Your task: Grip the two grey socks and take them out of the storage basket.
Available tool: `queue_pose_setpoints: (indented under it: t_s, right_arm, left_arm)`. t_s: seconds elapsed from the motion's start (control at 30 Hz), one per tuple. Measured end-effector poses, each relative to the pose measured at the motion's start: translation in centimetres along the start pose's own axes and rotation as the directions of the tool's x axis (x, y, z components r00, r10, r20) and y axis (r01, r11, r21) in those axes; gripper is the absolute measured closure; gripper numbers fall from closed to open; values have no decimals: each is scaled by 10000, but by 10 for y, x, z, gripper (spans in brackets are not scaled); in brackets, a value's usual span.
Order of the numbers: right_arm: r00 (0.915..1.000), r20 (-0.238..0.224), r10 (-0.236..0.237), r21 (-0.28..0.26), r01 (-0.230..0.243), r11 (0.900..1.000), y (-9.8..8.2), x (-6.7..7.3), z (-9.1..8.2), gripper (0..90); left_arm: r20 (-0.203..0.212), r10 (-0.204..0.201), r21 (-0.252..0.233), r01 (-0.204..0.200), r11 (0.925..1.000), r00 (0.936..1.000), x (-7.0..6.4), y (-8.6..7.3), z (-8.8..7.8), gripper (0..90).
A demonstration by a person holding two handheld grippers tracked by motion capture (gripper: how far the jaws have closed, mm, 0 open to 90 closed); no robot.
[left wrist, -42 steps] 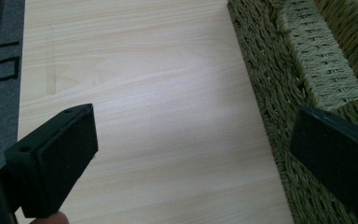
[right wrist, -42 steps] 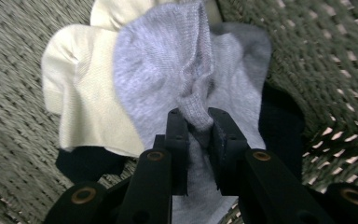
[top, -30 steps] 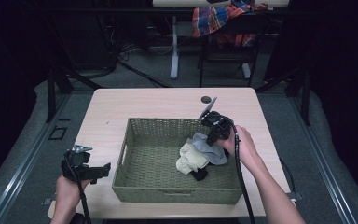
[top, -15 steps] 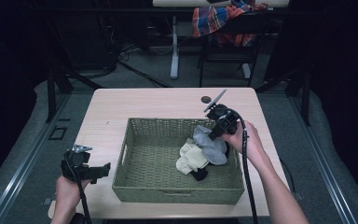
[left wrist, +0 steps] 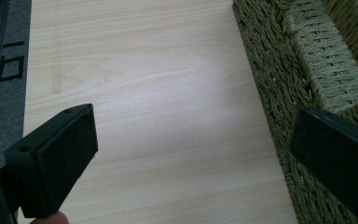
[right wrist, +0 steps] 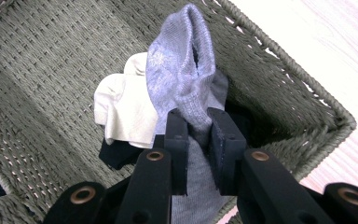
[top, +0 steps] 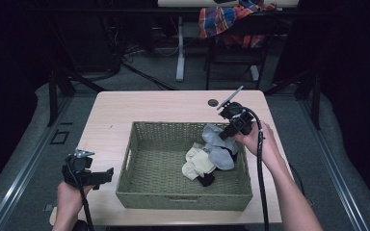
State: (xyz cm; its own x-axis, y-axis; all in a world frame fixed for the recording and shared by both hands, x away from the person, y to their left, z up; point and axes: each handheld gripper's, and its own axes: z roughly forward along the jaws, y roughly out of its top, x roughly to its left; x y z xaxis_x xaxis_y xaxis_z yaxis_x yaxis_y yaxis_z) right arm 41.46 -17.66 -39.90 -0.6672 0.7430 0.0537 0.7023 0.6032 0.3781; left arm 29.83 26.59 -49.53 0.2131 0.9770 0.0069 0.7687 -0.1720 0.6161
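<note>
A green woven basket (top: 139,159) sits in the middle of the light wood table (top: 149,108). Inside its right half lie a cream sock (top: 197,163), a black sock (top: 205,180) and a grey sock (top: 217,144). My right gripper (top: 225,137) is shut on the grey sock (right wrist: 179,70), lifting its top over the basket's right side, above the cream sock (right wrist: 123,109). My left gripper (top: 103,177) hovers open over the table's front left, beside the basket wall (left wrist: 279,93), its jaws wide apart with nothing between them.
A small dark round spot (top: 213,102) marks the table behind the basket. Bare wood (left wrist: 144,93) stretches left of the basket. Beyond the table stand a chair with a plaid cloth (top: 231,21) and a white table leg (top: 180,48).
My right gripper has risen and drawn back toward the basket's right rear, pulling the grey sock up from the pile. The left gripper has stayed put.
</note>
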Motion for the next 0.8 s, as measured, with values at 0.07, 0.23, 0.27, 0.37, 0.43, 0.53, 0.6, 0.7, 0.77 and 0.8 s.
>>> queue_pose_setpoints:
  t_s: [0.07,0.23,0.27,0.37,0.43,0.53,0.6,0.7,0.77,0.8]
  right_arm:
    - [10000,29,47,-42,-47,10000,-1,-1,-3,793]
    - [9999,109,114,-185,-111,9998,-4,-4,-13,793]
    - [9999,109,114,-185,-111,9998,-4,-4,-13,793]
    - [9997,176,170,-356,-164,9992,-7,-6,-20,793]
    - [9996,219,184,-376,-176,9991,-8,-7,-24,793]
    - [9992,342,227,-444,-212,9988,-9,-10,-27,793]
    - [9986,442,291,-450,-271,9986,-11,-13,-30,793]
    - [9979,518,401,-541,-373,9978,-13,-17,-35,793]
    - [9972,548,507,-663,-470,9967,-16,-19,-39,793]
    - [9969,600,505,-681,-464,9966,-17,-21,-42,793]
  left_arm:
    - [9,-4,22,4,10000,10000,0,0,0,11]
    - [-17,76,32,-76,10000,10000,-3,0,-1,10]
    - [-17,76,32,-76,10000,10000,-3,0,-1,10]
    - [-32,6,-18,-6,10000,10000,-2,0,-1,10]
    - [8,31,45,-31,10000,10000,-2,0,-1,10]
    - [13,116,63,-116,9999,9999,-3,0,0,10]
    - [2,101,68,-101,9999,9999,-3,0,0,10]
    - [6,69,94,-69,9999,10000,-2,0,0,10]
    - [-12,94,75,-94,9999,10000,-3,0,0,10]
    - [-10,92,77,-92,9999,10000,-3,0,0,10]
